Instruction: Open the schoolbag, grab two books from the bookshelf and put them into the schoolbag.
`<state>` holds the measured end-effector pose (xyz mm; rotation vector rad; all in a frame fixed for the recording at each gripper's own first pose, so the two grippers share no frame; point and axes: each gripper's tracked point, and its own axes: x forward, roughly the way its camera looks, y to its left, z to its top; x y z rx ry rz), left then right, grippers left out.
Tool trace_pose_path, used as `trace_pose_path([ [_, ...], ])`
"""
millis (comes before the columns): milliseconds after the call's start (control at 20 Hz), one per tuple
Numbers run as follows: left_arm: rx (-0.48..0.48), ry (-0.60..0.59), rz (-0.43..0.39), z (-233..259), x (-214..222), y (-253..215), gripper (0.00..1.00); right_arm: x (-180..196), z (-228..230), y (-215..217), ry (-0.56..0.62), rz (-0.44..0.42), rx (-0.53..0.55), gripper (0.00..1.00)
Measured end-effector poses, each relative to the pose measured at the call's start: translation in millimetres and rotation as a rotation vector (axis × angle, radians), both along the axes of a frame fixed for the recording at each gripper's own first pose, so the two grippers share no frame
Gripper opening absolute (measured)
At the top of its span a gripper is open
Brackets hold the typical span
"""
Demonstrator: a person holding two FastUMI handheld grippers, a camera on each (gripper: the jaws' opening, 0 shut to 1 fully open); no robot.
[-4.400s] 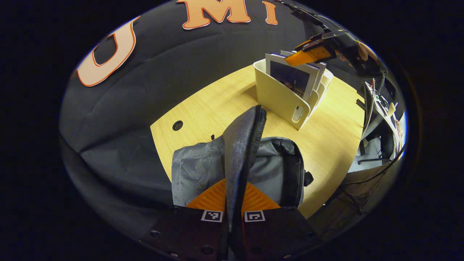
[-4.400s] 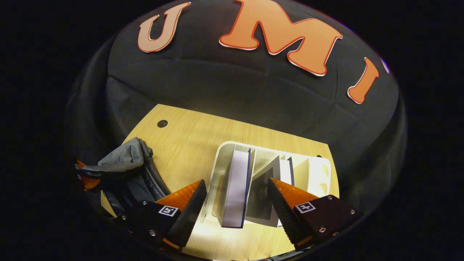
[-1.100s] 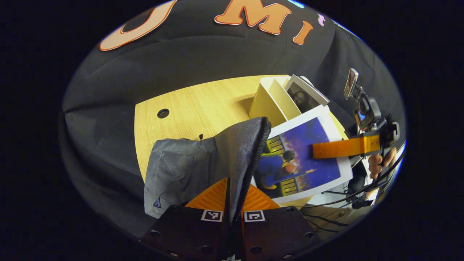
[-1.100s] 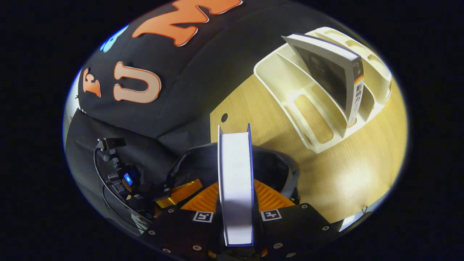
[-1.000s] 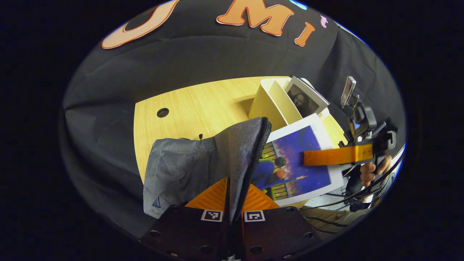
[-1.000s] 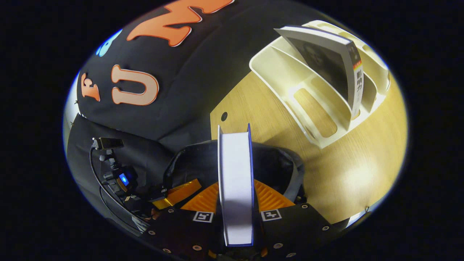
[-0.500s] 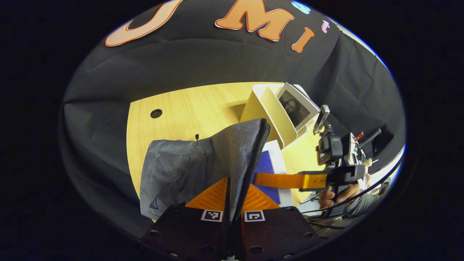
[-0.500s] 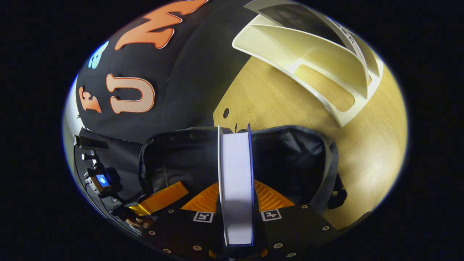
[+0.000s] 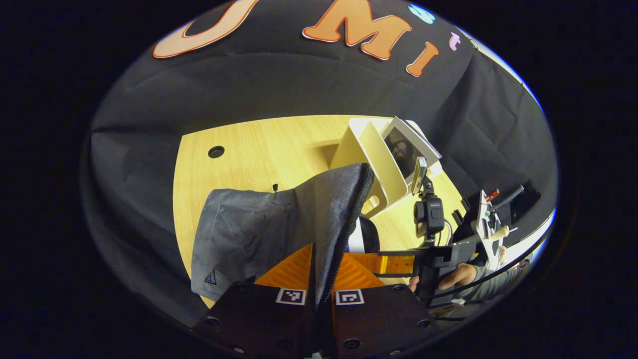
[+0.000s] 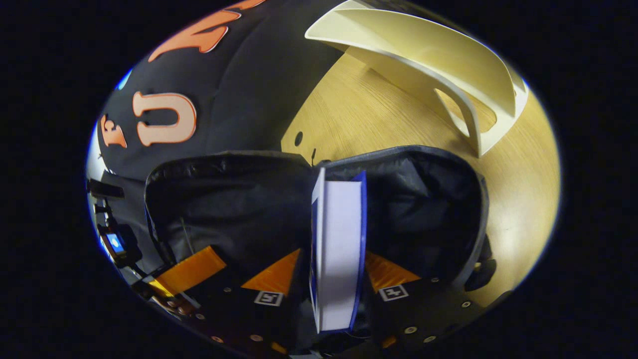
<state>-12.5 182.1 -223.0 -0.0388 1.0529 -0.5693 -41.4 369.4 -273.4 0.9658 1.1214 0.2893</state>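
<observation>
Left gripper view. Your left gripper (image 9: 321, 271) sits at 6 o'clock, its two fingers drawn together on the raised grey flap (image 9: 334, 214) of the schoolbag (image 9: 249, 239), pinching the fabric beside the zipper edge and holding it upright. The bag's grey body slumps toward 8 o'clock on the wooden table (image 9: 259, 144). At 4 o'clock your right gripper (image 9: 384, 263) reaches sideways into the bag's mouth behind the flap, and a white sliver of the book (image 9: 355, 242) shows there. A hand (image 9: 461, 274) grips that tool at 4 o'clock. At 2 o'clock stands the cream bookshelf (image 9: 369, 159), a divided rack; the near slot shows bare walls, and a second book (image 9: 406, 147) with a dark portrait cover leans in a slot behind it.

Right gripper view. Your right gripper (image 10: 339, 289) is at 6 o'clock with the book (image 10: 339, 259) standing edge-on between its fingers. The fingers look slightly parted, and you cannot tell whether both still press on the covers. The book's far end is inside the open schoolbag (image 10: 408, 199), whose dark lining surrounds it from 9 to 3 o'clock. At 8 o'clock one finger (image 10: 187, 269) of your left gripper lies on the bag's rim. The bookshelf (image 10: 433, 55) stands at 1 o'clock on the table (image 10: 379, 119), apart from the bag.
</observation>
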Motion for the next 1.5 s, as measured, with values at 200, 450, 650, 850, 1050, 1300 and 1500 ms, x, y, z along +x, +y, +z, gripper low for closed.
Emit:
trace_pose_path([
  [200, 0.029, -0.005, 0.013, -4.1, -0.3, -0.9, 0.08, -17.0, 0.1, -47.2, -0.009, 0.146, -0.188, 0.97],
  [450, 0.045, 0.018, 0.037, -15.4, -2.1, -7.2, 0.08, -14.4, 37.2, -108.3, -0.041, 0.233, -0.319, 0.98],
  [650, 0.053, 0.031, 0.050, -21.9, -2.0, -13.5, 0.08, -4.6, 73.5, -158.9, -0.020, 0.246, -0.388, 0.98],
  [850, 0.066, 0.037, 0.056, -27.2, -4.2, -15.8, 0.08, 14.7, 96.3, -215.9, -0.034, 0.260, -0.512, 0.98],
  [1050, 0.071, 0.044, 0.070, -31.9, -4.4, -19.7, 0.08, 39.9, 118.6, -262.4, -0.042, 0.267, -0.609, 0.98],
  [1300, 0.064, 0.056, 0.112, -34.6, -5.3, -20.1, 0.08, 78.8, 140.7, -289.2, -0.070, 0.297, -0.670, 0.98],
  [1500, 0.063, 0.059, 0.155, -34.4, -5.0, -21.9, 0.08, 104.5, 134.9, -293.6, -0.071, 0.340, -0.685, 0.99],
])
